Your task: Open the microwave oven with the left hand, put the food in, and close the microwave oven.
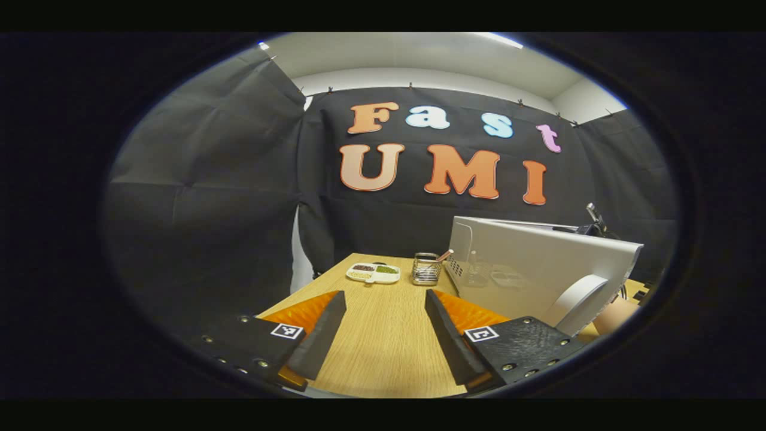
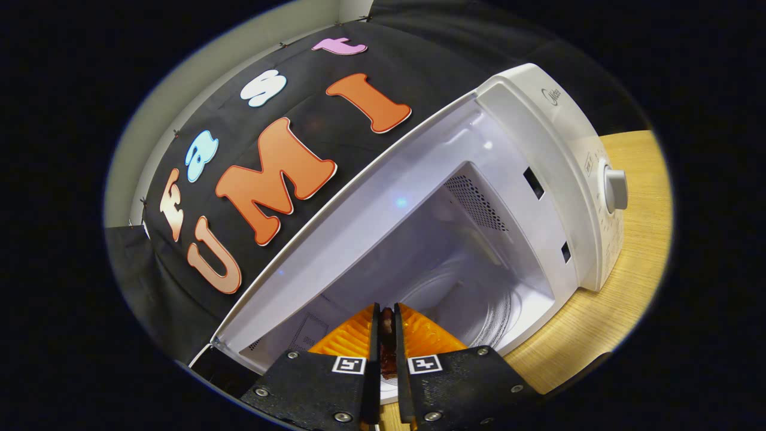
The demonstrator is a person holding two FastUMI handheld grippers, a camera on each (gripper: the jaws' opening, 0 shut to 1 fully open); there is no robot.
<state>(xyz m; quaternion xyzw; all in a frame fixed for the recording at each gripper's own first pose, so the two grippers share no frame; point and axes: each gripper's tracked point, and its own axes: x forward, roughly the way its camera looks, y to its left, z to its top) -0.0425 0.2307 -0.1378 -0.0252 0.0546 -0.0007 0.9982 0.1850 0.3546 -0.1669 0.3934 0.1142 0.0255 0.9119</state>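
Observation:
The white microwave (image 2: pixel 538 120) stands open, and its glass turntable (image 2: pixel 479 305) shows inside the cavity. My right gripper (image 2: pixel 385 311) is at the cavity's mouth, shut on a dark reddish piece of food (image 2: pixel 387 341) held between its fingers. In the left gripper view the microwave's door (image 1: pixel 538 269) is swung out to my right, its curved handle (image 1: pixel 577 302) toward me. My left gripper (image 1: pixel 386 305) is open over the wooden table (image 1: pixel 383 353) with nothing between its fingers, left of the door.
A white divided dish (image 1: pixel 373 272) with bits of food and a wire holder (image 1: pixel 426 269) with a utensil stand at the table's far end. A hand (image 1: pixel 616 314) shows behind the door handle. The microwave's control knob (image 2: pixel 615 188) faces the table's edge.

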